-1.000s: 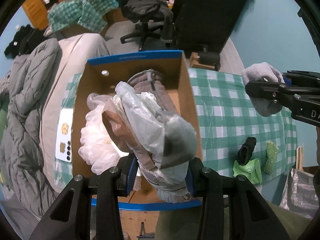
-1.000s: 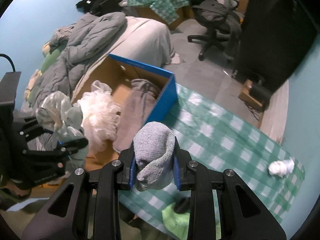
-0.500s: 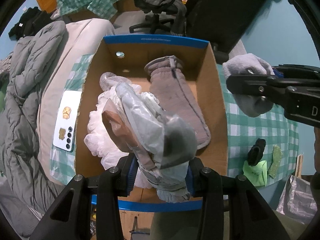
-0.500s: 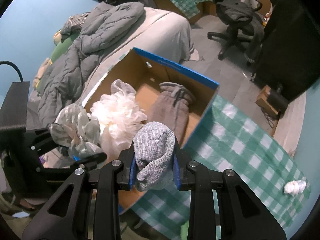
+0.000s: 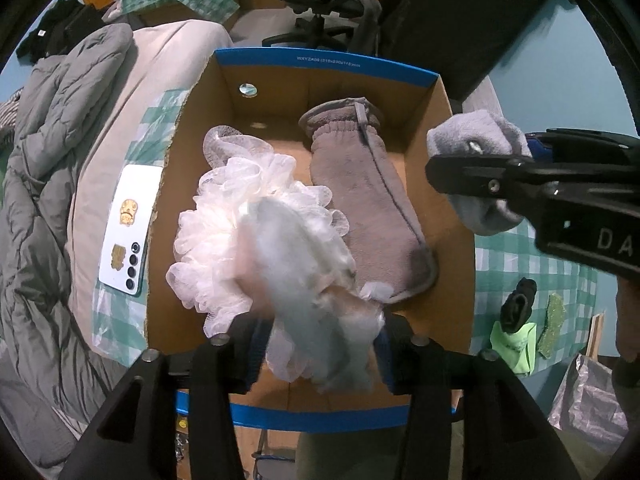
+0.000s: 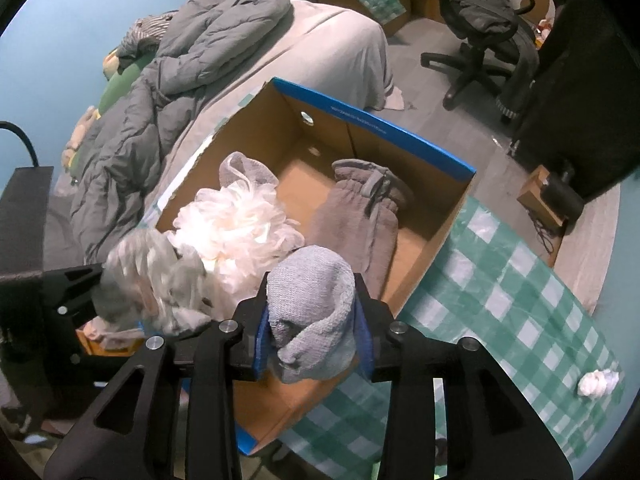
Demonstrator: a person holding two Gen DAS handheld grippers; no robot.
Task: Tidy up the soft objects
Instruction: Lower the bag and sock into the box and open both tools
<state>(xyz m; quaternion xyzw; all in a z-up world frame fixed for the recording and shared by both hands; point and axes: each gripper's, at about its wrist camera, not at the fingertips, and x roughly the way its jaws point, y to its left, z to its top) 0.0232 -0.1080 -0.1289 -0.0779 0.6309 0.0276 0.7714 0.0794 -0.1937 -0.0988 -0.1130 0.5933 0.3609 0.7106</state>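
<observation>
The left gripper (image 5: 320,344) has let its jaws go wide, and the plastic-wrapped bundle (image 5: 312,280) is a blur over the near end of the box (image 5: 440,304). The right gripper (image 6: 310,334) squeezes a gray sock (image 6: 310,304) above the near right wall. It should go farther in before letting go, toward the bare floor between the white pouf (image 6: 236,228) and brown mitt (image 6: 360,224).

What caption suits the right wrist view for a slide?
Right hand-held gripper holding a grey sock above the cardboard box.
</observation>
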